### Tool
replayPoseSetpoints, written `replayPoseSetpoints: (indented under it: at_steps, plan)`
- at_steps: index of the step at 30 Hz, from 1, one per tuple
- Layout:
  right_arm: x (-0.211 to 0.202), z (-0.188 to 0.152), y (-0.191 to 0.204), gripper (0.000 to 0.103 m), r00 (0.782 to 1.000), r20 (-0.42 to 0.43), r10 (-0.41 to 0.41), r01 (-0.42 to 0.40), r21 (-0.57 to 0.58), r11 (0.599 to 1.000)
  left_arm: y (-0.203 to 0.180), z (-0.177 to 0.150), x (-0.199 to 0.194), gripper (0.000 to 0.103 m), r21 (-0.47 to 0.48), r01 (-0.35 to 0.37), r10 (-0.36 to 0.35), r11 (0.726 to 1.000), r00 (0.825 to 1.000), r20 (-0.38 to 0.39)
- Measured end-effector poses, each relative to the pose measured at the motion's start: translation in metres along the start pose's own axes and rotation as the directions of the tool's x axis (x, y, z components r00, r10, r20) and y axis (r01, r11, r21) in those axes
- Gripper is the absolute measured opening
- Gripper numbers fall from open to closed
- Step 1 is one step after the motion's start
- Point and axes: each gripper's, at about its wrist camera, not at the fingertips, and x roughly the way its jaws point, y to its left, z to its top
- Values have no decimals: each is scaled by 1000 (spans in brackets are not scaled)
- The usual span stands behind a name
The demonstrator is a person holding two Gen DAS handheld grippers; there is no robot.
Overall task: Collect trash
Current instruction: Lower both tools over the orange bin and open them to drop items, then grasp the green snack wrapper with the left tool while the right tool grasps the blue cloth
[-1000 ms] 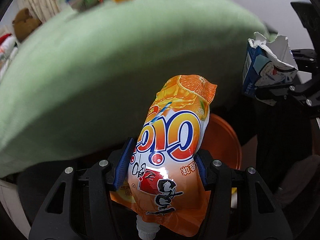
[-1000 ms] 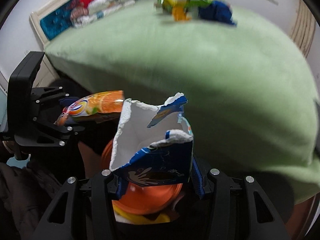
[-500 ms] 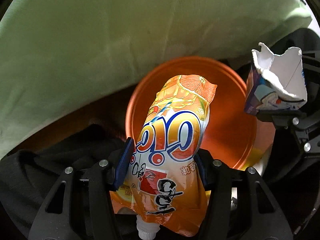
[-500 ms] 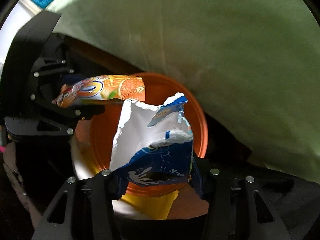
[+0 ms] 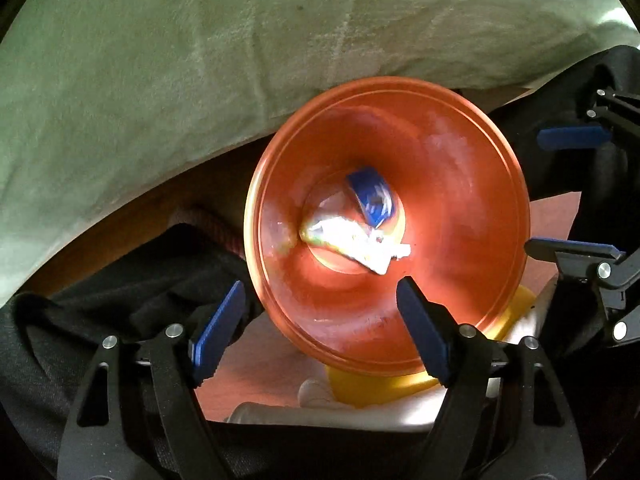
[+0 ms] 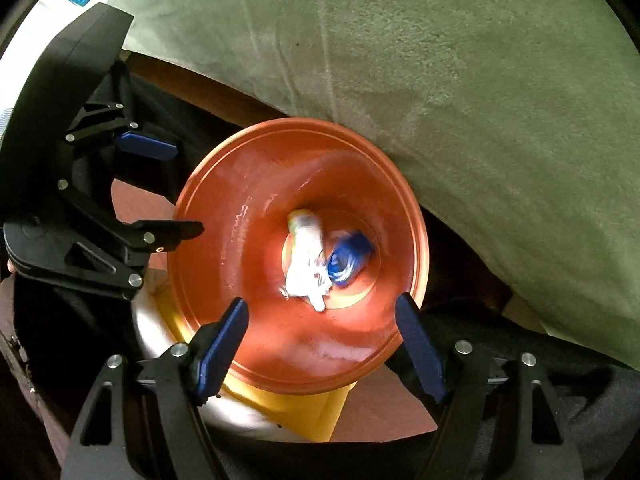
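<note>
Both sets of tongs hang over the orange bin (image 5: 460,184), jaws opening with nothing between them: left tongs (image 5: 320,320), right tongs (image 6: 322,322). A drink pouch (image 6: 306,268) and a blue carton (image 6: 348,260) lie blurred, side by side at the bin's bottom, beside the green bedcover (image 6: 460,80).

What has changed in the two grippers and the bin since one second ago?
Both grippers let go: the left gripper dropped the orange pouch and the right gripper the torn blue carton into the orange bin. Their jaws are opening, with nothing between them. The green blanket beside the bin stayed.
</note>
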Motion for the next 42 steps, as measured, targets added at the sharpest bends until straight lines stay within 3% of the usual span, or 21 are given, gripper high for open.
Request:
replayPoseSetpoints:
  at_steps: [8,11,16,17,20,23,27,31,34,37,42]
  plan:
    - [-7,-3,6,74,1000,20,-16,16,5,1000,-8,4,-14,76,-11,-3,4,1000,999,31]
    - [-29,-5,4,74,998,50,-33,33,1,999,-5,1,-28,76,-17,-11,12,1000,997,70]
    - [-86,-7,11,74,986,164,-44,55,-60,997,5,-15,-90,77,-3,14,-13,1000,982,189]
    - [-101,-5,12,74,979,199,-37,52,-70,996,7,-19,-104,76,1,10,-10,1000,972,233]
    - [-137,2,8,78,952,303,-36,57,-60,997,20,-30,-149,77,-21,-49,54,999,913,405]
    - [-166,14,-7,78,920,393,-19,29,-19,999,33,-19,-178,78,-68,-52,79,996,872,483]
    - [-195,29,-29,79,881,472,-27,-5,67,998,47,25,-219,78,-94,-30,79,995,816,573]
    - [-205,37,-42,79,853,521,-39,-23,111,994,40,85,-261,84,-5,-118,95,993,776,624]
    - [-206,36,-46,79,845,532,-45,-26,126,992,34,134,-279,87,68,-213,126,975,776,618]
    - [-201,28,-49,79,843,534,-60,-15,135,991,29,179,-288,87,144,-262,133,954,804,579]
    - [-197,22,-63,79,835,540,-106,25,154,988,28,234,-276,87,204,-272,136,940,851,507]
